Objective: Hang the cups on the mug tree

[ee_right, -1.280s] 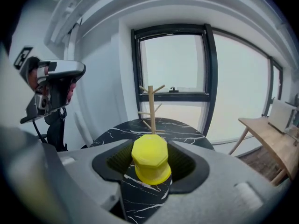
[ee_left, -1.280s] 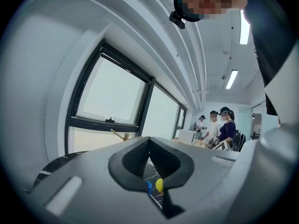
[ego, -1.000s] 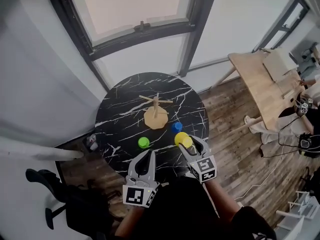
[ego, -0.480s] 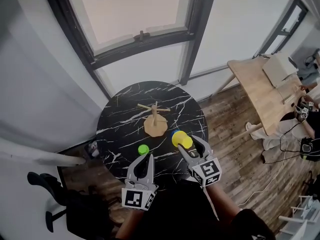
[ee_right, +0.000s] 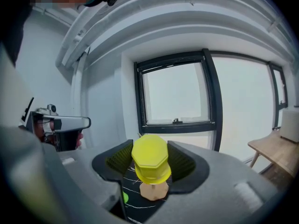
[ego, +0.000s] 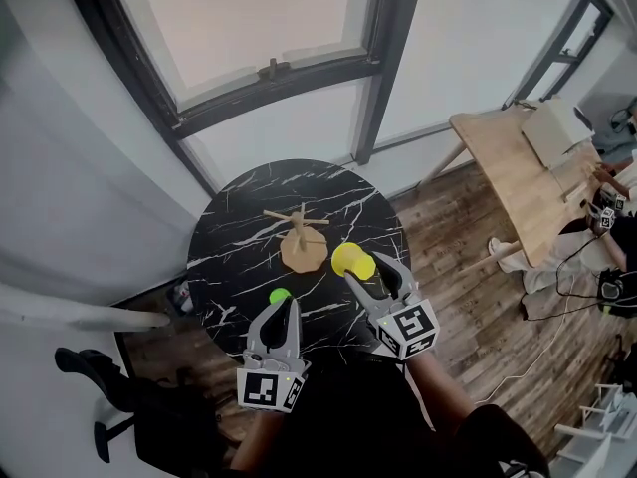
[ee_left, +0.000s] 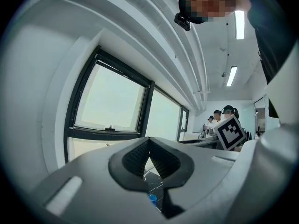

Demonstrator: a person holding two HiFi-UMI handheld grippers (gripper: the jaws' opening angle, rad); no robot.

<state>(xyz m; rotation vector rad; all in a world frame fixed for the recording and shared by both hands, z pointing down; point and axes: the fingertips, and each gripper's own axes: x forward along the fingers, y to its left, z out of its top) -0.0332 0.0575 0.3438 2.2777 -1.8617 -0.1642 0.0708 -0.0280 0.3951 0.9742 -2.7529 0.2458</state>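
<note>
Currently clamped across its faceted body in the right hand-held gripper (ego: 365, 267), jaws spread wide round it: yellow cup (ego: 352, 260), up off the surface (ego: 239, 217) and just short of the mug tree (ego: 302, 242). Looks light and rigid, likely plastic; should need no hard squeeze. Offers flat facets for the pads, yet could probably slip on its smooth walls if tipped sharply. Shows no handle in either view, so cannot say which part would catch a peg. Best kept gripped on the body, leaving rim and any handle free for a wooden arm. Probably survives a knock, but might tip the light tree if pushed hard. Meanwhile, left hand-held gripper (ego: 282, 307) pinched closed on nothing, close by the green cup (ego: 280, 296) resting on the surface. Blue cup (ee_left: 152, 198) glimpsed below those closed jaws.
</note>
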